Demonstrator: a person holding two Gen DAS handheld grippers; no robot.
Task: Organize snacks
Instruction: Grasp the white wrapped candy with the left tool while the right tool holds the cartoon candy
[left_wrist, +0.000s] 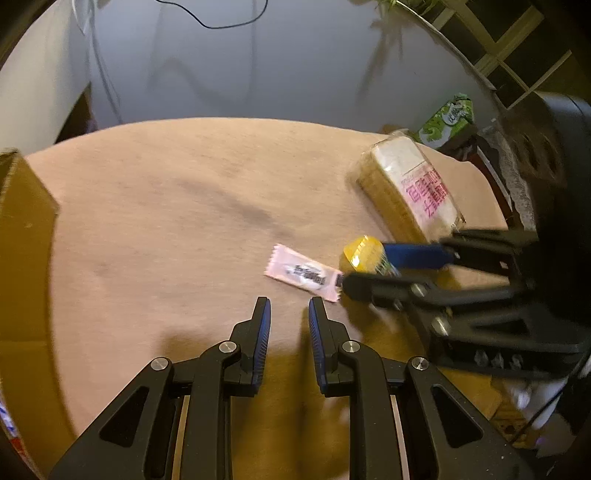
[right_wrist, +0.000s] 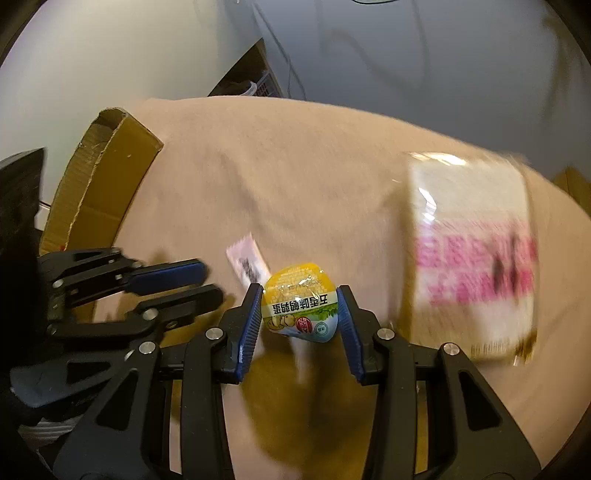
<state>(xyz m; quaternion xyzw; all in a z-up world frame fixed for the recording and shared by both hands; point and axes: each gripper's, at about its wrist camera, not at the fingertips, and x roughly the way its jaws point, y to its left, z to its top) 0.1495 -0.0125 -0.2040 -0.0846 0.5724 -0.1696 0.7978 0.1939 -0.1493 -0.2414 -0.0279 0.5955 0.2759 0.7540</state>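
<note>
**Desk:** What's in front of you, biggest thing first?

**Operator:** The table under its tan cloth (left_wrist: 177, 206), spread ahead of both of my tongs. At the far left, beyond my left gripper (left_wrist: 290, 314), stands an open cardboard box (left_wrist: 26, 229); its corrugated flap (right_wrist: 110, 162) shows clearly in the right wrist view.

**Desk:** And the snacks?

**Operator:** A clear-wrapped loaf of sliced bread (left_wrist: 410, 184) with pink lettering lies ahead and to the right of my right gripper (right_wrist: 300, 314), blurred in that camera. Behind the loaf, at the table's far edge, sits a green carton (left_wrist: 447, 120).

**Desk:** What is the right gripper doing?

**Operator:** Its blue pads sit against both sides of a small yellow-topped snack pack (right_wrist: 300, 304) with Chinese print, so I am pinching it. It is between the fingertips, above the cloth.

**Desk:** Anything smaller?

**Operator:** A pink candy wrapper (left_wrist: 304, 273) lies flat on the cloth, just ahead of my left gripper and just beside the right fingertips, to their left. I cannot tell whether it touches them.

**Desk:** Left gripper?

**Operator:** Pressed down to its narrowest, nothing between the pads, poised above bare cloth.
</note>
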